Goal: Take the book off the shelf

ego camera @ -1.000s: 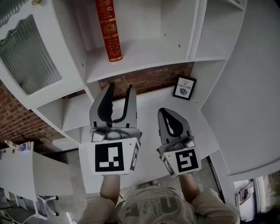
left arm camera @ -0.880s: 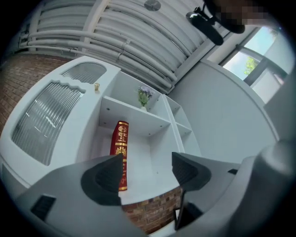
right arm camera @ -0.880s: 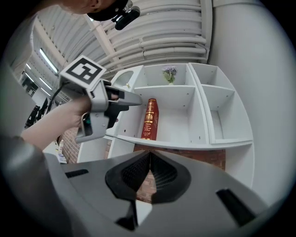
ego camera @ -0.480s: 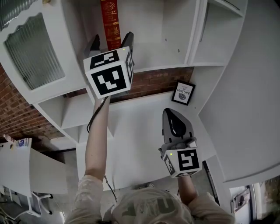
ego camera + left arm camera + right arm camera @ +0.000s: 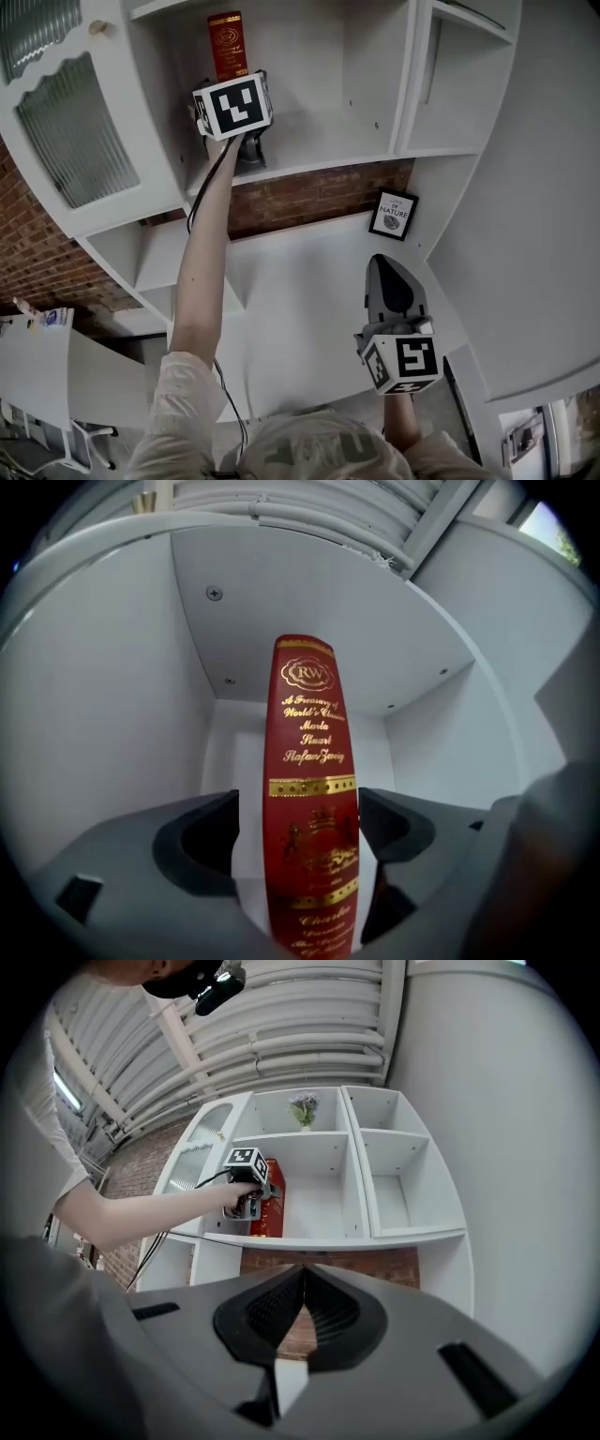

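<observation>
Moved: left gripper [image 5: 298, 841] has swung up from waist height to the upper shelf [image 5: 291, 165] on an outstretched arm, and its jaws have just been opening wide. The right gripper has only drifted a little.
Right gripper [image 5: 302, 1283]: nearest the person and held low, well apart from the book. Its ribbed black jaws are pressed together with nothing between them.
Left gripper: its jaws stand apart, one on each side of the book [image 5: 307, 761]. A sliver of white shows on both sides, so the pads are not yet pressing.
Book: upright on the shelf board towards the left of its bay, spine facing out and lower half between the open jaws.
Step in hand: probably the grasp. It would go best by easing in until the pads pass the rounded spine onto the flat covers. Then close squarely and draw straight back, keeping the book vertical so it neither tips nor twists.
Surfaces: the spine is glossy red, curved, with gilt lettering and bands, and likely slick. The jaws are matte black.
Shelf: smooth white-painted board dotted with small screw heads.
Beyond: brick wall [image 5: 309, 192] beneath the shelf.
</observation>
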The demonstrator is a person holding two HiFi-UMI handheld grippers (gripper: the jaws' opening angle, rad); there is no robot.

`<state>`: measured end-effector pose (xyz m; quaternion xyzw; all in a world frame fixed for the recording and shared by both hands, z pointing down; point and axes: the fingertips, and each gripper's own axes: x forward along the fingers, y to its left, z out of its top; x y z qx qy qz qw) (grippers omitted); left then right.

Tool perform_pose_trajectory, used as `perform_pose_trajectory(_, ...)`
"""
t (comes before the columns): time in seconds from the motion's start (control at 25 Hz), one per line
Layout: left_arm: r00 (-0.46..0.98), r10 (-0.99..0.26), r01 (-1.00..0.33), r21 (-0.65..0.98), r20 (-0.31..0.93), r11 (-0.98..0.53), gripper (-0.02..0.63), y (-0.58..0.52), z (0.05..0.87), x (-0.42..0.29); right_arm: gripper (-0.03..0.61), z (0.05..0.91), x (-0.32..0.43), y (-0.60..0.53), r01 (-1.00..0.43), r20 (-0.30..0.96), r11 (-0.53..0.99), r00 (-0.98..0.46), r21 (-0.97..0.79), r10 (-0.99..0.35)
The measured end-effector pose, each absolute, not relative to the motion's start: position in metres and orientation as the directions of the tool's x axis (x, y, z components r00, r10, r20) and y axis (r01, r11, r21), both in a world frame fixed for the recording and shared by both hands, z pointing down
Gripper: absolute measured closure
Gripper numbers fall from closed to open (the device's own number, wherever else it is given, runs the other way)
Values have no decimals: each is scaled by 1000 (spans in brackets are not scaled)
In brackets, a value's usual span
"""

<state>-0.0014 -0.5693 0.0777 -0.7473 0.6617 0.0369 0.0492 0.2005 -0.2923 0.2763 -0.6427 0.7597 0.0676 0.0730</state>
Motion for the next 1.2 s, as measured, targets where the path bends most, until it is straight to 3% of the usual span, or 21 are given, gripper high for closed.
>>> perform_pose_trajectory(0.32,115,-987,-993,-32,-115,-112,225,-602,76,1,566,272,208,-300,-989,-203,143,-146,29,-968)
perform_pose_trajectory(0.48,158,-986,-987,-16,-52,-157,229,-614,89,10,566,272,214,-305,-990,-201,136,-139,29,-970)
perform_pose_trajectory(0.88,156,-986,-988,-26,-65,-155,236,-611,84,12,566,277,200,-316,-984,-198,180,-178,10,-964)
perform_pose_trajectory(1.08,89,-995,-996,-30,-54,-87,320,-608,85,7,566,285,208,-318,-989,-172,147,-150,25,-974)
perform_pose_trajectory(1.2,69,-996,-998,-16,-59,-68,331,-608,85,4,566,283,212,-317,-990,-176,142,-144,20,-974)
